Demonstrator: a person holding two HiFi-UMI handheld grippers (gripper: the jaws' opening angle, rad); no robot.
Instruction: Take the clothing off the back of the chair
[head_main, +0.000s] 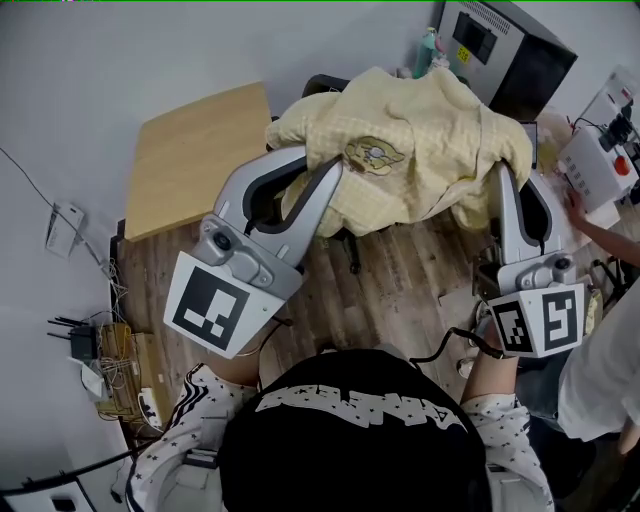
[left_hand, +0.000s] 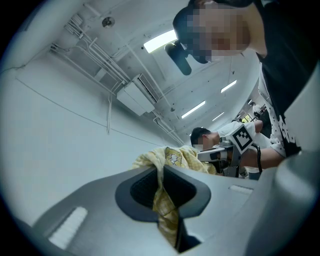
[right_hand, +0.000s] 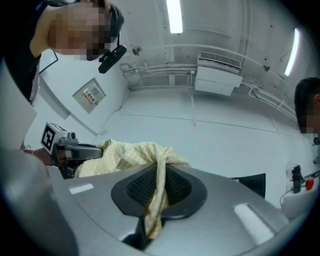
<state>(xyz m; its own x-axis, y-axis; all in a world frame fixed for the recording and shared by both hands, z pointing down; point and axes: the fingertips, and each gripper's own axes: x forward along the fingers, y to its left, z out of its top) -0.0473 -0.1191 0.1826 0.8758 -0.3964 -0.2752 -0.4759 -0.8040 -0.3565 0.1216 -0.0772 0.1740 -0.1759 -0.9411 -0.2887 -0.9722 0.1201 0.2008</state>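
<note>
A pale yellow checked garment (head_main: 410, 150) with a round badge hangs spread between my two grippers, lifted above a black chair (head_main: 322, 85). Only the chair's top edge and its base (head_main: 350, 248) show. My left gripper (head_main: 298, 165) is shut on the garment's left edge. In the left gripper view the cloth (left_hand: 165, 205) is pinched between the pads of the left gripper (left_hand: 161, 172). My right gripper (head_main: 503, 178) is shut on the right edge. In the right gripper view a fold of cloth (right_hand: 156, 192) runs down through the closed jaws of the right gripper (right_hand: 161, 170).
A wooden desk (head_main: 200, 150) stands to the left of the chair. Behind it are a black machine (head_main: 500, 50) and a bottle (head_main: 430, 45). Another person's hand (head_main: 580, 210) reaches in at the right near a white box (head_main: 600, 165). A router and cables (head_main: 85, 345) lie at the left.
</note>
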